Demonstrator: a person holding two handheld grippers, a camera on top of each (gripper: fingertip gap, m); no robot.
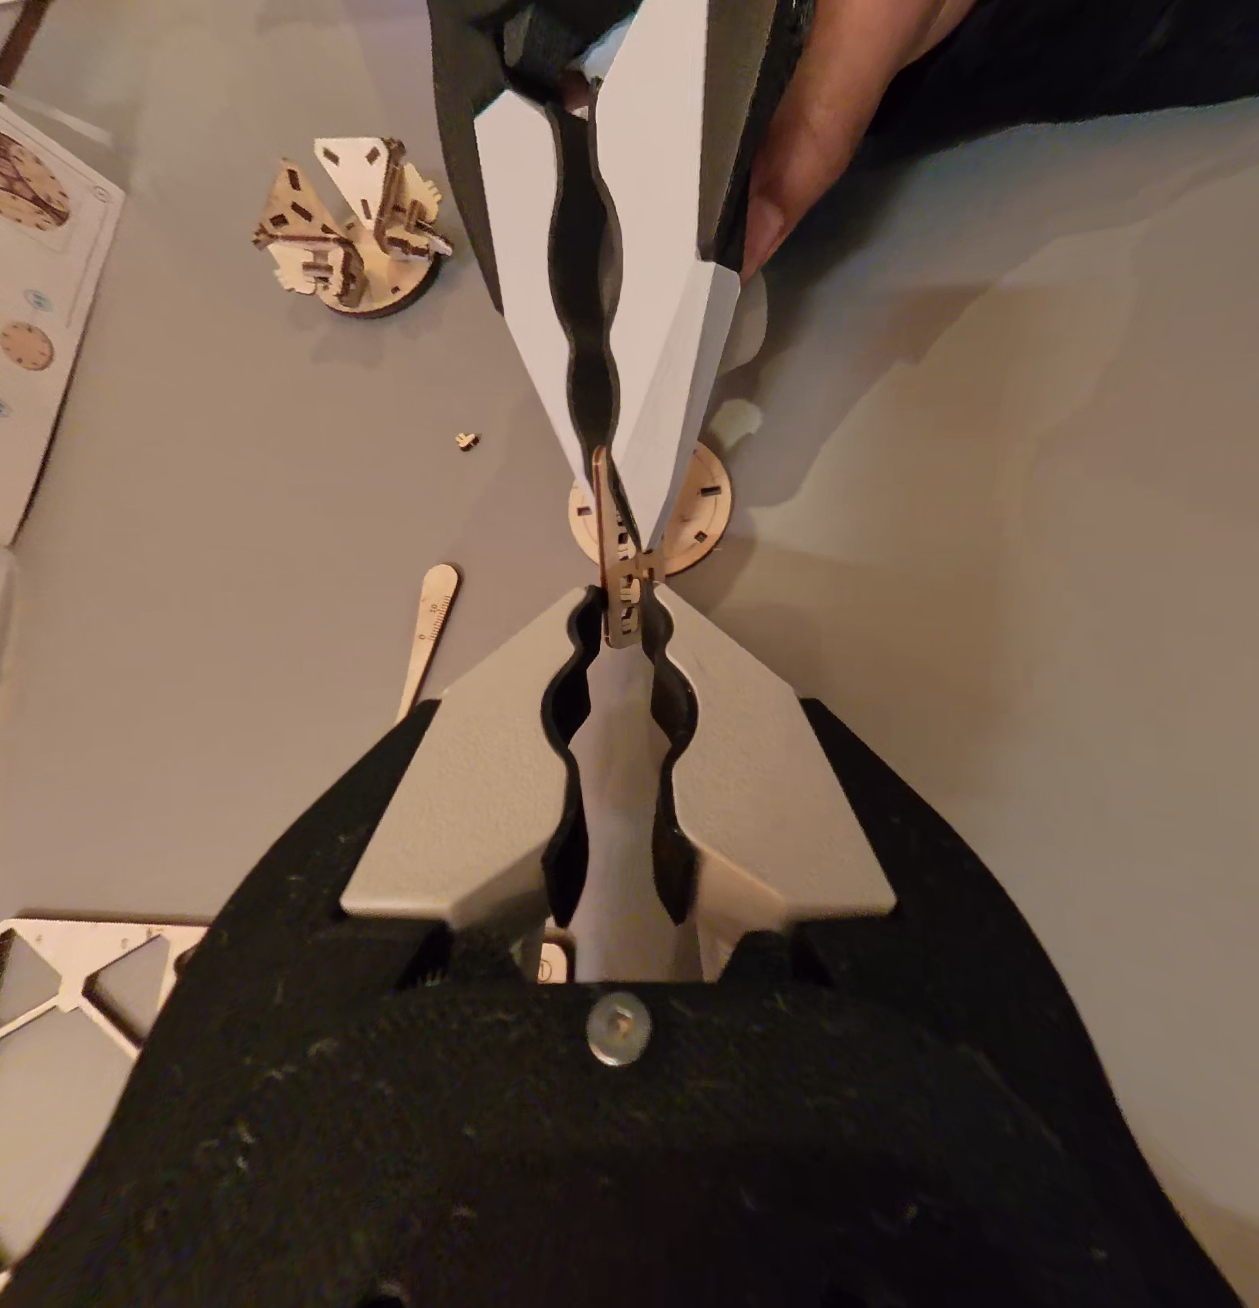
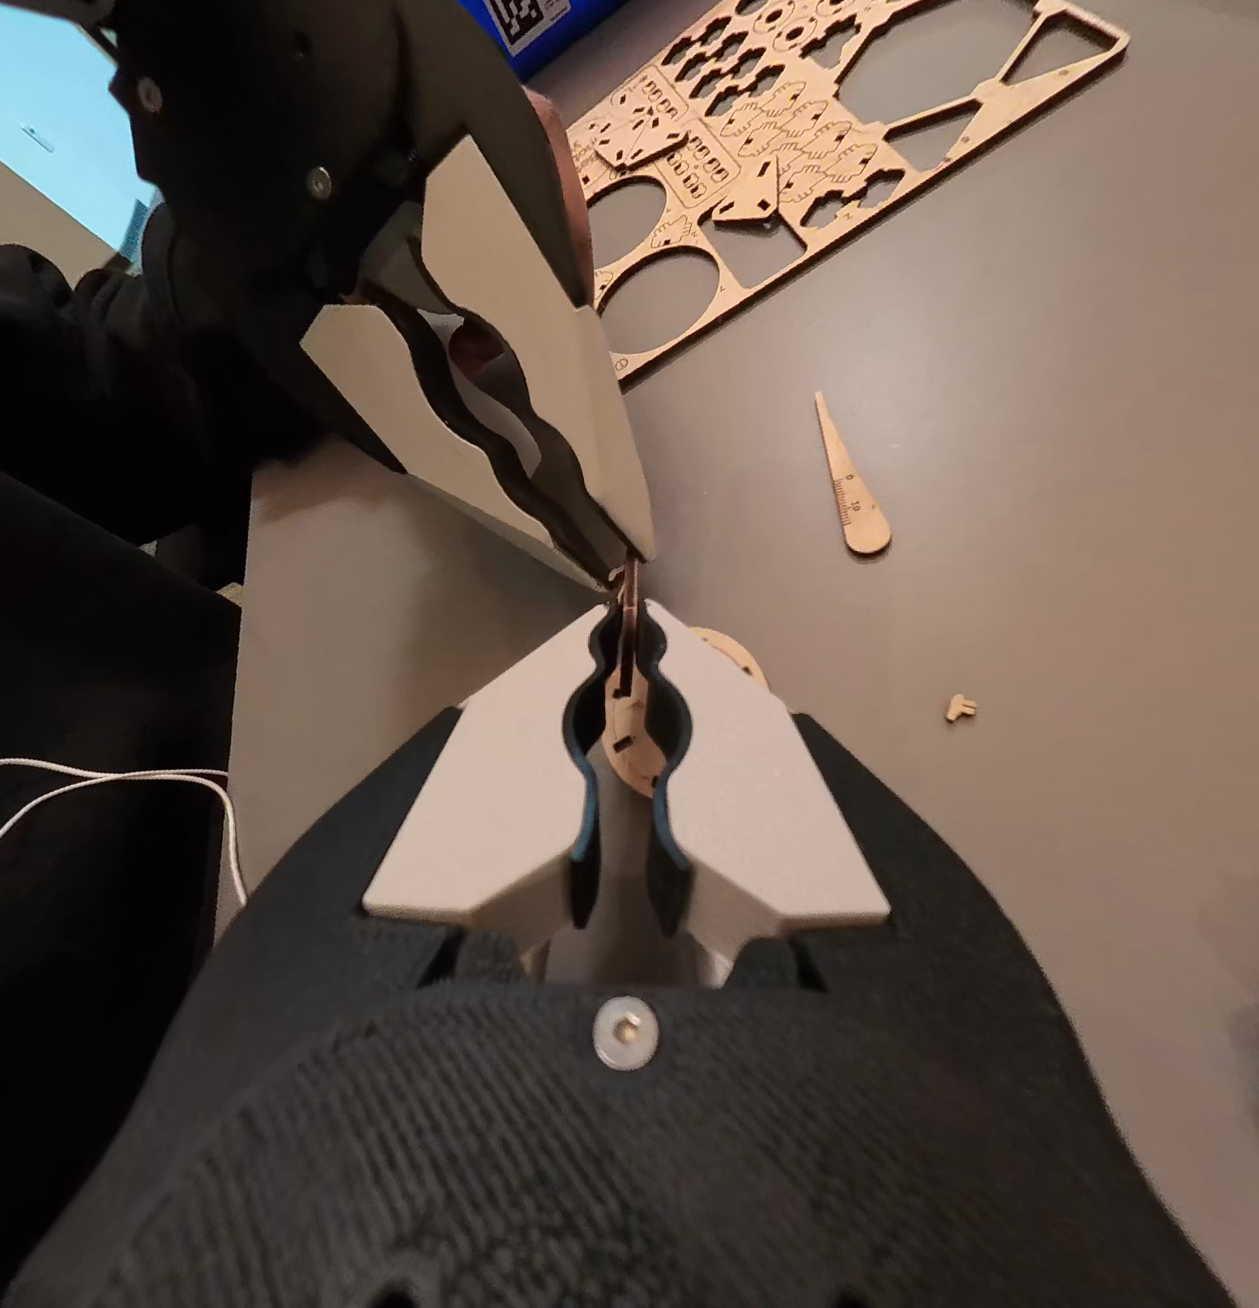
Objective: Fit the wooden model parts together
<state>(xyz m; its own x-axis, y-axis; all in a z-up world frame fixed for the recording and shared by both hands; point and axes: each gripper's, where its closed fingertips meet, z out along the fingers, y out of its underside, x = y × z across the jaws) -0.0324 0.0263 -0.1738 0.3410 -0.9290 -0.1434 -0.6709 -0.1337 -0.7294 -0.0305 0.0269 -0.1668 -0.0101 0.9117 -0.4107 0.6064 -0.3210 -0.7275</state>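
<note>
The grey table (image 1: 1002, 495) is the biggest thing, and all the wooden parts lie on it. A large wooden sheet with cut-out shapes (image 2: 860, 163) lies flat at the far side in the right wrist view; a corner of a sheet of the same kind (image 1: 82, 991) shows at the lower left of the left wrist view. At the left edge of the table there is a printed paper with drawings (image 1: 25, 318). Near it stands a partly built wooden model on a round base (image 1: 350, 226).

The left gripper (image 1: 623, 616) is almost closed. Its two black pads press on the sides of a thin wooden strip with slots (image 1: 623, 609), which stands on its edge. The right gripper (image 2: 627, 623) comes from the opposite side, and its tips nearly touch the left ones. Its jaws stand almost together and pinch a thin wooden piece (image 2: 630, 616) edge-on. I cannot tell if this is the same strip or a second piece joined to it. A small tab (image 1: 651, 566) sticks out to the side where the two grippers meet.

Just under this place, a round wooden disc with small slots (image 1: 704, 509) lies flat on the table. A small wooden ruler stick (image 1: 432, 623) lies near, and a tiny loose wooden piece (image 1: 466, 441) lies further away.
</note>
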